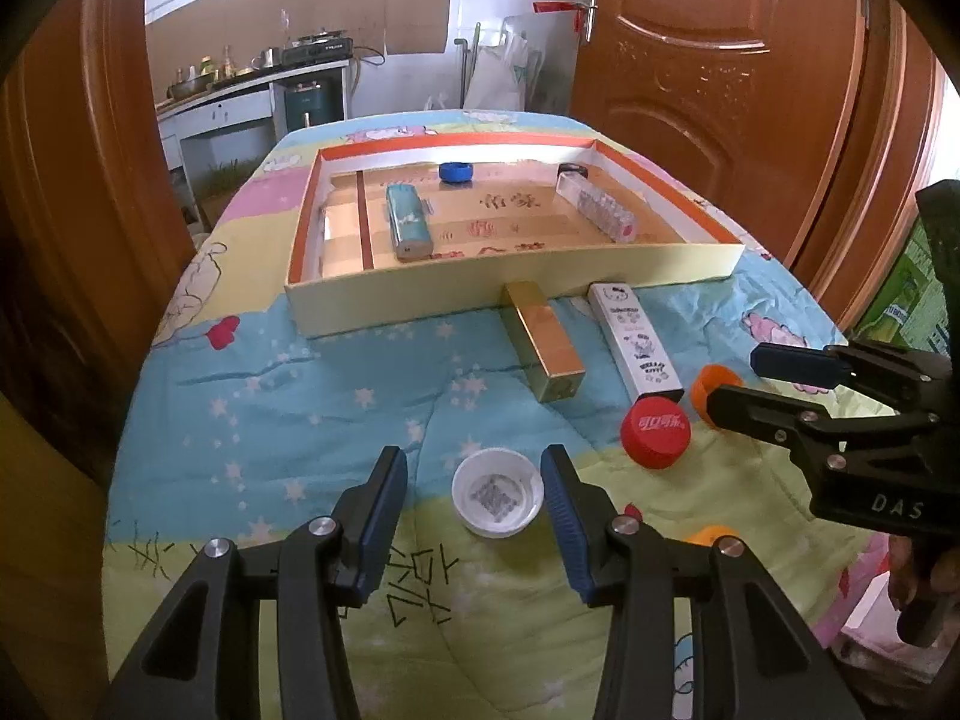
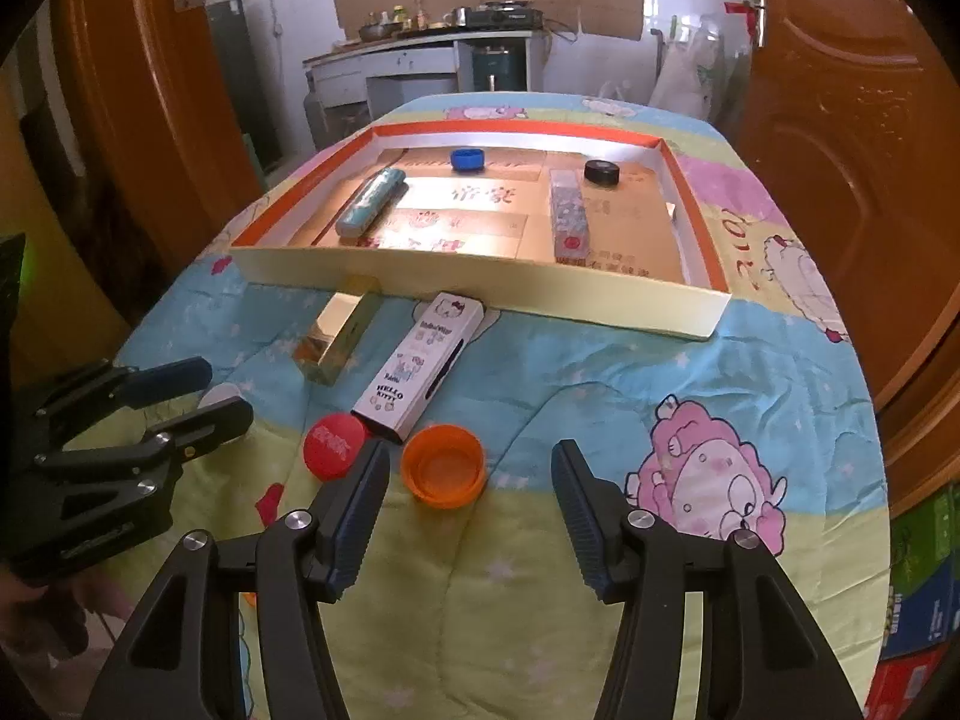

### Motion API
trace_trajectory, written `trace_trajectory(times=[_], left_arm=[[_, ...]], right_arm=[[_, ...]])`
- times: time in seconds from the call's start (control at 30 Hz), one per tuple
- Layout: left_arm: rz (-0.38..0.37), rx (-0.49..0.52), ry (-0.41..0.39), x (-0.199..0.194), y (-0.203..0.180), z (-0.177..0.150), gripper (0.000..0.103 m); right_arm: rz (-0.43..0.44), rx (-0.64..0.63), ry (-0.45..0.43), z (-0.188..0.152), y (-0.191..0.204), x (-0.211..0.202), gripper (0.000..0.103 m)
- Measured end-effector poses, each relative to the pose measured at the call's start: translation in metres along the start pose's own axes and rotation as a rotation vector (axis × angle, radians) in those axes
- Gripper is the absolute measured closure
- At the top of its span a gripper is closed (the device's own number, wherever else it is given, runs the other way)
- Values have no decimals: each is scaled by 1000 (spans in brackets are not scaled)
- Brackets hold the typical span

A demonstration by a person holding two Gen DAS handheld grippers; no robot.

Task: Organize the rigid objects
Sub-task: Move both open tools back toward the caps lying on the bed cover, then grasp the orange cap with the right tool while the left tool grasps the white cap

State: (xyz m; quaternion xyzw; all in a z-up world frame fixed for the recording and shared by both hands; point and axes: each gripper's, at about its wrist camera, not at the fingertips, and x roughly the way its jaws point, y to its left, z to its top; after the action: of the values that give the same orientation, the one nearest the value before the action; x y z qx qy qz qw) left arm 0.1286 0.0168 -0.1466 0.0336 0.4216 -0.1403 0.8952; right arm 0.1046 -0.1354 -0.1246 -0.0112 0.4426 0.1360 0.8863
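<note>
A shallow cardboard tray (image 1: 480, 297) (image 2: 480, 288) on the quilt holds a teal box (image 1: 408, 222), a blue cap (image 1: 456, 172), a clear box (image 1: 594, 207) and a black cap (image 2: 603, 172). In front of it lie a gold box (image 1: 543, 339) (image 2: 339, 336), a white Hello Kitty box (image 1: 636, 336) (image 2: 420, 360), a red cap (image 1: 656, 431) (image 2: 334, 444), an orange cap (image 2: 444, 465) (image 1: 708, 387) and a white cap (image 1: 498, 501). My left gripper (image 1: 474, 480) is open around the white cap. My right gripper (image 2: 471, 474) is open with the orange cap between its fingers.
The table is covered by a cartoon-print quilt (image 1: 300, 408). Wooden doors (image 1: 720, 60) stand to both sides. A kitchen counter (image 2: 420, 54) is behind. Stacked cartons (image 2: 918, 600) sit low on the right. Another orange object (image 1: 708, 535) peeks behind my left gripper's right finger.
</note>
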Motion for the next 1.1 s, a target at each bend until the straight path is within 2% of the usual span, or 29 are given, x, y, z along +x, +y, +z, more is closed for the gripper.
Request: trace_trajectory(times=[0.27, 0.4, 0.5, 0.57, 0.7, 1.1], left_arm=[[20, 5, -6, 2, -1, -4, 58], [27, -7, -8, 2, 2, -3, 65], [25, -9, -10, 1, 3, -3, 66], [26, -9, -11, 1, 3, -3, 66], [23, -12, -14, 2, 4, -3, 67], [19, -29, -15, -1, 7, -2, 71]], right_arm=[[-2, -9, 25, -6, 1, 5, 45], [-12, -20, 27, -7, 1, 7, 45], [-25, -34, 25, -7, 3, 9, 45], [-37, -51, 25, -6, 5, 10, 49], [-54, -68, 21, -4, 8, 11, 72], [-57, -60, 0, -1, 6, 2, 72]])
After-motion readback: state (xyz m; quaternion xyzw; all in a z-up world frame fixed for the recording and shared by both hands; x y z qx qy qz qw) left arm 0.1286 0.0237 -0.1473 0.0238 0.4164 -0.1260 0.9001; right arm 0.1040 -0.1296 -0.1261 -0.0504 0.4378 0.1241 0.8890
